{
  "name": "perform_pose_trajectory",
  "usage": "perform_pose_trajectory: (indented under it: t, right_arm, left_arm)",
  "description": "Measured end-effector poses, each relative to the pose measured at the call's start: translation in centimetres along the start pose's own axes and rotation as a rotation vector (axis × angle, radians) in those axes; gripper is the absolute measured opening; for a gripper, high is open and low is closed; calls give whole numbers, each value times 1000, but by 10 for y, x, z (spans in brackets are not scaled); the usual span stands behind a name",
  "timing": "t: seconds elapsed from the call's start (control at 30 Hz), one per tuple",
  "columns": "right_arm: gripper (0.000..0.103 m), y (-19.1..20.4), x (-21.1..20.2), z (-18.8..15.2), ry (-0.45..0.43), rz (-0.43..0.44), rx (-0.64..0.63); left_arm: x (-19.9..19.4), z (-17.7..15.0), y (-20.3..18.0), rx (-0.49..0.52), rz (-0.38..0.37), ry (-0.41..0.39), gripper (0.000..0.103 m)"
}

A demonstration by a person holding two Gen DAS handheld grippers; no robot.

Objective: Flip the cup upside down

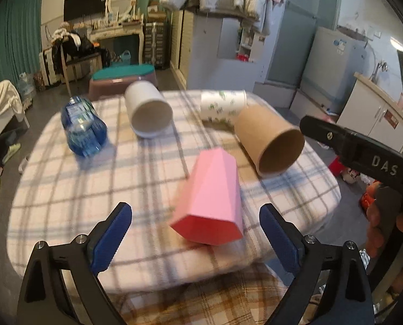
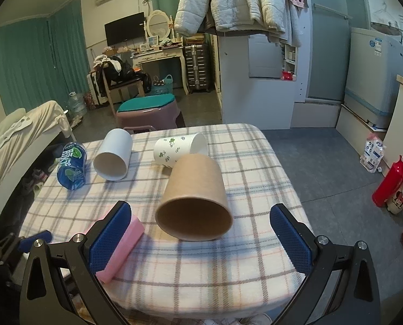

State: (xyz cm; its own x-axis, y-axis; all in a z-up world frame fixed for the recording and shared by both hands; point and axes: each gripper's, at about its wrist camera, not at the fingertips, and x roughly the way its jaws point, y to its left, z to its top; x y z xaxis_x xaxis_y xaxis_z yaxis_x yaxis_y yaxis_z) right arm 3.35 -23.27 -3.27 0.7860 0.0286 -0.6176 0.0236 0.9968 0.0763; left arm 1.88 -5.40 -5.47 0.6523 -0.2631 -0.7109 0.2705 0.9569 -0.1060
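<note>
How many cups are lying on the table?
4: a pink cup nearest, a brown cup right of it, a white cup far left, and a leaf-print cup behind the brown one.

A plaid-clothed table (image 2: 255, 189) carries four tipped cups (brown (image 2: 194, 203), pink (image 1: 209, 200), white (image 2: 113, 155), leaf-printed (image 2: 174, 150)) and a blue bottle (image 2: 72, 165).

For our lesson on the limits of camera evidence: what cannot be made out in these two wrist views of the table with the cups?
- Pink cup: motion-blurred in the left view; in the right view the left finger of the right gripper hides most of it.
- Blue bottle: label text too small; smeared in the left view.
- Patterned cup: near side covered by the brown cup.
- Table: near edge hidden behind the gripper frames.
</note>
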Motion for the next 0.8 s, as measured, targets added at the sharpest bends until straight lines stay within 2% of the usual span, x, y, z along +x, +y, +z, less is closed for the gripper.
perform_pose_trajectory:
  t: [0.13, 0.3, 0.37, 0.6, 0.8]
  right_arm:
    - [103, 15, -7, 4, 1, -20, -13]
    - [103, 39, -7, 2, 48, -12, -41]
    - [103, 52, -3, 2, 100, 4, -50]
    - [103, 86, 10, -2, 198, -6, -80]
    - [103, 105, 42, -6, 315, 20, -51]
  left_arm:
    - [-16, 7, 21, 4, 16, -48, 101]
    - [-26, 11, 54, -11, 87, -92, 103]
    - [-25, 12, 64, -22, 98, -96, 103]
    - [-15, 3, 98, -34, 112, -87, 103]
    - [0, -2, 128, -81, 113, -58, 103]
